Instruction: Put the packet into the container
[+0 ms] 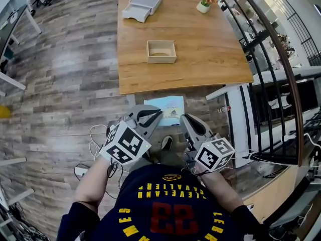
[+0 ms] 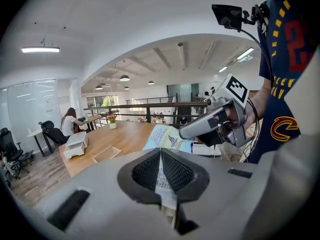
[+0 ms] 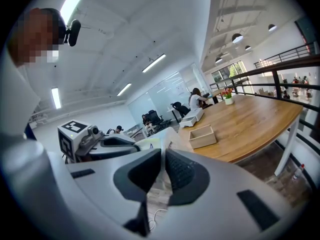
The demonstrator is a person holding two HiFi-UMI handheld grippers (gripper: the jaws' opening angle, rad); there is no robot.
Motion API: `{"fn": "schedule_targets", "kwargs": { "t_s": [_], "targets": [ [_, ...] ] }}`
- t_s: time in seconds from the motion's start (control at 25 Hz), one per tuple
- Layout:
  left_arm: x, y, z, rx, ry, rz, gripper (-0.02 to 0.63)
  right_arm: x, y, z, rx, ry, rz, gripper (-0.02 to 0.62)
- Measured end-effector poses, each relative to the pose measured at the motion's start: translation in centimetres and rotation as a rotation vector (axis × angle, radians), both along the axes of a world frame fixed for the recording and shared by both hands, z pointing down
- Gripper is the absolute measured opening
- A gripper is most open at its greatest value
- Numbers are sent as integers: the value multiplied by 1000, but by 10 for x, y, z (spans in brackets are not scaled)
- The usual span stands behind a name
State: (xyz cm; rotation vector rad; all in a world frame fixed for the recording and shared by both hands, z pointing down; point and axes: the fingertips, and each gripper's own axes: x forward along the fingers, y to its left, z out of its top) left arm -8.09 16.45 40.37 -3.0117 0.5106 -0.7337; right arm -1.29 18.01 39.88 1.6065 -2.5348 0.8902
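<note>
A light blue and white packet (image 1: 168,109) hangs in the air just in front of the table's near edge, held between both grippers. My left gripper (image 1: 152,117) is shut on its left edge; in the left gripper view the packet (image 2: 168,139) runs up out of the closed jaws (image 2: 161,176). My right gripper (image 1: 186,121) is shut on the packet's right edge (image 3: 156,145), with the thin sheet pinched between the pads (image 3: 163,173). The container, an open shallow wooden box (image 1: 161,51), sits on the wooden table (image 1: 215,59) near its middle, and appears empty.
A white drawer unit (image 1: 143,5) stands at the table's far edge, and a small flower pot (image 1: 203,4) at the far right corner. A dark railing (image 1: 273,44) curves along the right. Cables lie on the plank floor (image 1: 95,139) by my left side.
</note>
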Motion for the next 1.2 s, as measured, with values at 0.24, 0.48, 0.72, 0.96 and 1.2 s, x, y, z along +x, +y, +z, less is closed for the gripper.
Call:
{"fn": "schedule_targets", "kwargs": {
  "t_s": [0.24, 0.48, 0.72, 0.96, 1.2],
  "targets": [
    [1, -19, 4, -2, -15, -11, 12, 0, -20, 6, -12, -12, -12, 35],
    [6, -49, 8, 17, -65, -39, 12, 5, -53, 14, -13, -41, -47, 35],
    [29, -85, 13, 25, -118, -70, 12, 28, -92, 22, -17, -81, -88, 35],
    [61, -123, 13, 28, -145, -95, 12, 61, -134, 21, 4, -74, -126, 35],
    [79, -152, 17, 19, -181, -124, 12, 79, -164, 28, -13, -101, -159, 35]
  ]
}}
